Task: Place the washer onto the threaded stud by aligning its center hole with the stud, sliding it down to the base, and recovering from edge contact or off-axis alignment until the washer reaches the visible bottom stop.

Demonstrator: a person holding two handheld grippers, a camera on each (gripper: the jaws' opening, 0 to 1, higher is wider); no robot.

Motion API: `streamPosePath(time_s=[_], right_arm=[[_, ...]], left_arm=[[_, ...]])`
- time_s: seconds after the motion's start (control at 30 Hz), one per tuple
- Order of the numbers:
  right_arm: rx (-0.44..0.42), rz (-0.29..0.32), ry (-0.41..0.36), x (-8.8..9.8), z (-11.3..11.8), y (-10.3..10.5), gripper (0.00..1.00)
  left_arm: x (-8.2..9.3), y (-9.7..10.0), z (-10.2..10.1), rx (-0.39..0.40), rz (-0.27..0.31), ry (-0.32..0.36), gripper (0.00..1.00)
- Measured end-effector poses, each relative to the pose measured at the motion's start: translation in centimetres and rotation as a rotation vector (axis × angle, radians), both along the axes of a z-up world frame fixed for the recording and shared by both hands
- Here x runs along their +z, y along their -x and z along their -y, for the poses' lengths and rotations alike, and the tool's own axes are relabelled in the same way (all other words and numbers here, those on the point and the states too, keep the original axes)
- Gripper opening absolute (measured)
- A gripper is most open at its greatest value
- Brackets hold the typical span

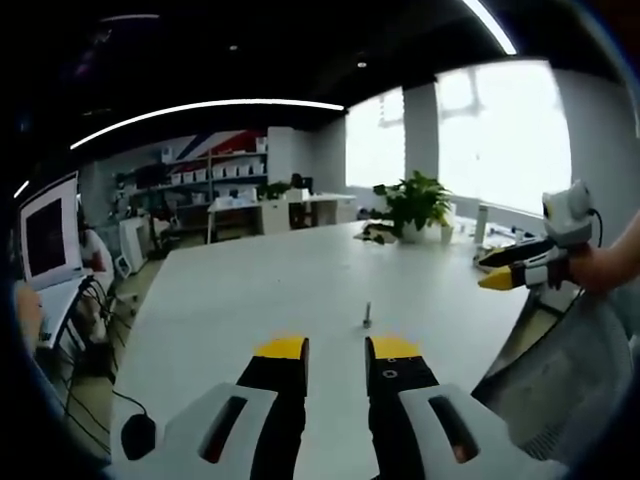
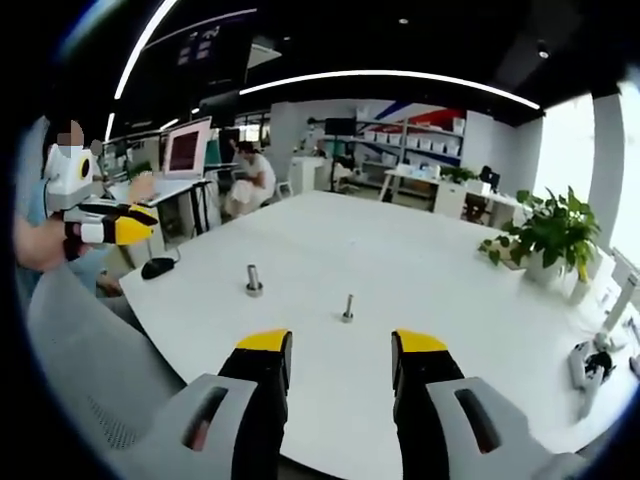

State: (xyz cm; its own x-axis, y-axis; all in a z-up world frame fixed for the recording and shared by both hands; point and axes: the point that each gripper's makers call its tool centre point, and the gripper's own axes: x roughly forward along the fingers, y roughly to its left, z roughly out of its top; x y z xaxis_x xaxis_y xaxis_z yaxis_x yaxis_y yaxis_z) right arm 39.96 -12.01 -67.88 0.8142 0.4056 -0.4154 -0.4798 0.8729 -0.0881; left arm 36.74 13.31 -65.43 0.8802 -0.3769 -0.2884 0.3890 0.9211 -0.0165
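Observation:
A thin threaded stud [image 2: 347, 307] stands upright on the white table [image 2: 420, 260], just ahead of my right gripper [image 2: 342, 345], which is open with nothing between its jaws. To its left stands a thicker short post [image 2: 254, 281] with a wider ring at its base; I cannot tell whether that ring is a washer. My left gripper [image 1: 338, 350] is open and empty, with a small stud [image 1: 367, 315] just beyond its right jaw. The right gripper [image 1: 520, 272] comes in from the right, off the table edge. The left gripper [image 2: 110, 228] shows at far left, hand-held.
A potted plant [image 2: 548, 235] and small items [image 2: 590, 365] sit at the table's far side. A black mouse [image 2: 157, 267] lies near the table corner. A mesh chair [image 1: 560, 370] stands by the table edge. Desks, monitors [image 2: 187, 148] and seated people lie beyond.

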Motion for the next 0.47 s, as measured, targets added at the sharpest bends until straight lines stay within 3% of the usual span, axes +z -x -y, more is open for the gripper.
streamPosePath(time_s=[0.47], right_arm=[[-0.004,0.001,0.004,0.03,-0.03,-0.02,0.42]], left_arm=[[0.04,0.03,-0.15,0.001,0.002,-0.003,0.20]])
